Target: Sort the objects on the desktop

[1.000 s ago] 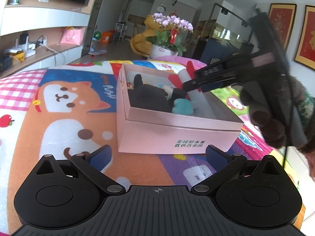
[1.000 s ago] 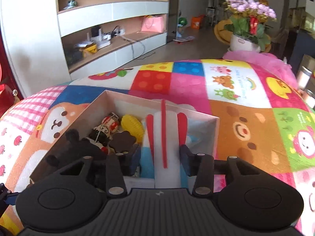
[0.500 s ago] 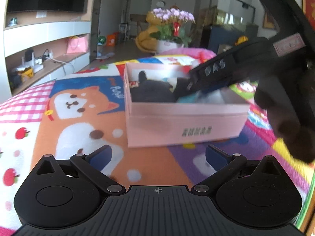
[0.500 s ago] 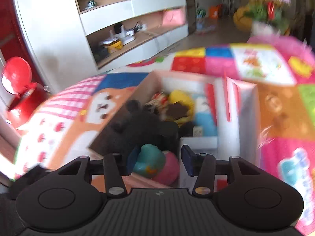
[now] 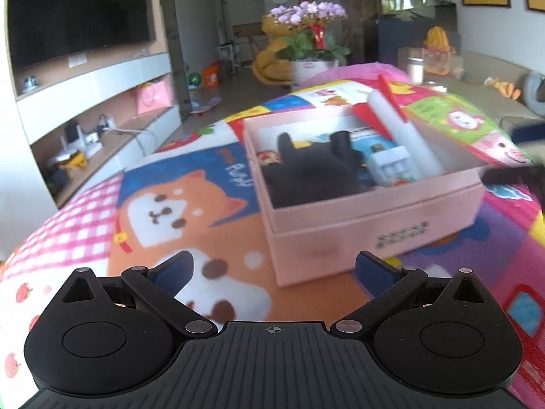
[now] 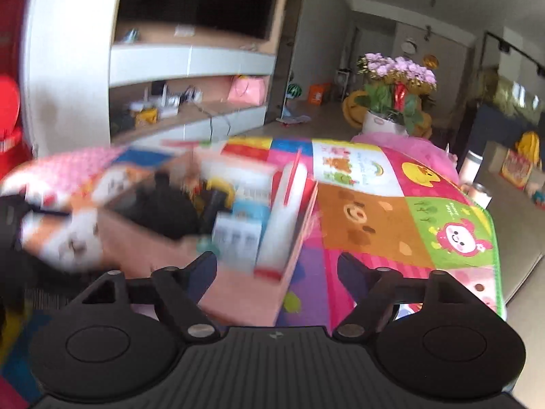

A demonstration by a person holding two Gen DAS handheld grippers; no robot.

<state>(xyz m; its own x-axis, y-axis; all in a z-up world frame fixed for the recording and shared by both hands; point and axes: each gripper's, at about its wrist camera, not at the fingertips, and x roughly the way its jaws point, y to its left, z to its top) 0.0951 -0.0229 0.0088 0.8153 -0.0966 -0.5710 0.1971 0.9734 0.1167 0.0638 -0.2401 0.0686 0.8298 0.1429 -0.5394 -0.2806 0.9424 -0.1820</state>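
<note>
Both sets of fingers wide, empty: left gripper (image 5: 274, 269), right gripper (image 6: 276, 271), jaws just opened. Rocket toy (image 5: 405, 136) propped in pink box (image 5: 374, 218), too long to lie flat.

Blurred dark print is showing on the pink cardboard box (image 5: 402, 235) front, too smeared for reading

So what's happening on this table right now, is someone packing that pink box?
Someone with a gripper in each hand is sorting toys into the pink box on the cartoon mat. A black plush, a white and red rocket toy and a small carton already lie inside. The right tool holds nothing, its jaws have just been opening, and the left tool is open and empty.
</note>
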